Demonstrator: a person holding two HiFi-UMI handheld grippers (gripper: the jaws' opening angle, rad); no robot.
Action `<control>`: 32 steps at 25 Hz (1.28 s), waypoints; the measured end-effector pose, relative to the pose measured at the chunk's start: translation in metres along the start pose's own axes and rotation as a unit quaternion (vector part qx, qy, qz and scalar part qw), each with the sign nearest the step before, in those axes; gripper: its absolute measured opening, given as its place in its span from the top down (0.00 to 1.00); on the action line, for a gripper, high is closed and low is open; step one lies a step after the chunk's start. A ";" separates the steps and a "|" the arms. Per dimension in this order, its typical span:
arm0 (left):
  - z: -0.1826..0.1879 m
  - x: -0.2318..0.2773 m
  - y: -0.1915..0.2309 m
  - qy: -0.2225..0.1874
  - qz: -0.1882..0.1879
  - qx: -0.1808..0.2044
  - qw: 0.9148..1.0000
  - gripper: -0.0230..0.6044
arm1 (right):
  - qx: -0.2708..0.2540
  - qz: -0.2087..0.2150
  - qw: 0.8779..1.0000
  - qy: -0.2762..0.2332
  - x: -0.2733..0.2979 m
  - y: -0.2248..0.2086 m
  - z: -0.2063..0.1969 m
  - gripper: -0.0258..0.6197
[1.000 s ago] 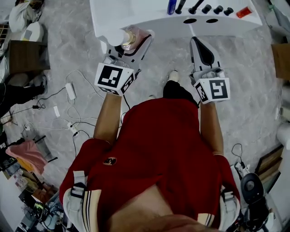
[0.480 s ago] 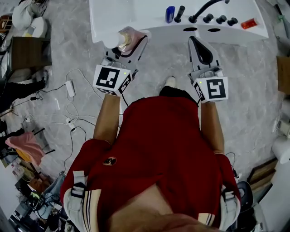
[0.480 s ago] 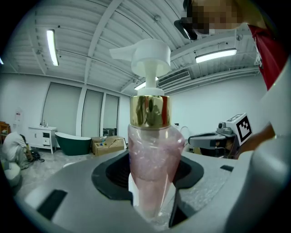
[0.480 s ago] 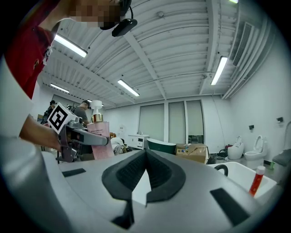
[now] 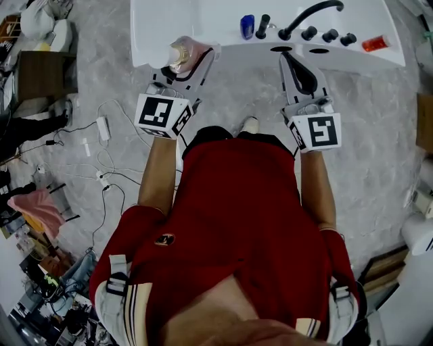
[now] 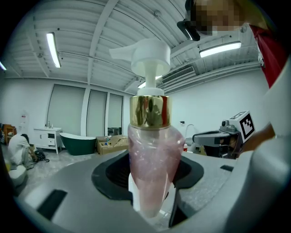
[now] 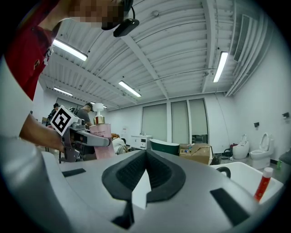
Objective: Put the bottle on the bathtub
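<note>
Carrying step: pump bottle (image 6: 152,168) clamped in wide-set left gripper (image 5: 183,66); right gripper (image 5: 298,64) closed, empty. Upright placement on bathtub rim (image 5: 223,35) is called for.

The bottle (image 6: 152,177) has a body of smooth, translucent pink plastic with a fine glittery fleck. Its collar (image 6: 150,110) is glossy gold with a mirror-bright, metal look. Its pump head (image 6: 145,57) is plain white plastic with a soft sheen.

The left gripper (image 5: 188,55) and right gripper (image 5: 291,61) have matt grey plastic shells and black, rubbery-looking pads. Their marker cubes (image 5: 161,115) are matt black and white.

The bathtub (image 5: 203,27) is smooth, glossy white. On its rim, a black faucet (image 5: 308,13) looks satin, and a small blue bottle (image 5: 247,26) shines. The floor (image 5: 237,88) is smooth grey marbled stone or tile. The person's shirt (image 5: 237,216) is soft red cloth.
</note>
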State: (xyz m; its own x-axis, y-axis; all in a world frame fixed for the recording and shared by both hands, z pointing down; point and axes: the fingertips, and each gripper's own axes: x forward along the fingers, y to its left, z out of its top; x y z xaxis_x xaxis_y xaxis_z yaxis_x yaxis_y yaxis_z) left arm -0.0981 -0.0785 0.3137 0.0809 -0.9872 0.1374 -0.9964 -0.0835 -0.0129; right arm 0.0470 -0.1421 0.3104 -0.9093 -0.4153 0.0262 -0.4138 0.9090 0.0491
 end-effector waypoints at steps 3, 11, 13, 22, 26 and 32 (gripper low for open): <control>-0.003 0.000 -0.005 0.004 0.000 0.004 1.000 0.60 | 0.004 -0.001 1.000 -0.001 -0.006 -0.001 -0.004 0.96; 0.000 0.014 0.006 0.011 -0.018 0.007 1.000 0.60 | 0.008 -0.017 1.000 0.005 0.005 -0.007 0.001 0.96; -0.003 0.019 0.010 0.012 -0.026 0.007 1.000 0.60 | 0.007 -0.028 1.000 0.006 0.009 -0.009 0.002 0.96; -0.021 0.040 0.035 0.019 -0.054 0.007 0.998 0.60 | 0.005 -0.056 0.998 0.019 0.037 -0.009 -0.003 0.96; -0.031 0.052 0.044 0.020 -0.065 0.002 0.998 0.60 | 0.002 -0.067 0.997 0.028 0.049 -0.009 -0.007 0.96; -0.050 0.077 0.056 0.025 -0.081 -0.003 0.996 0.60 | -0.001 -0.091 0.995 0.043 0.064 -0.018 -0.016 0.96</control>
State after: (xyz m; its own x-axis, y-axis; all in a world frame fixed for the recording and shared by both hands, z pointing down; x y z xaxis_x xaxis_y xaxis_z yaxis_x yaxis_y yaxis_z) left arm -0.1491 -0.1520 0.3728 0.2395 -0.9527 0.1869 -0.9705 -0.2402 0.0194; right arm -0.0028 -0.1855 0.3271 -0.8119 -0.5748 0.1024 -0.5713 0.8183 0.0635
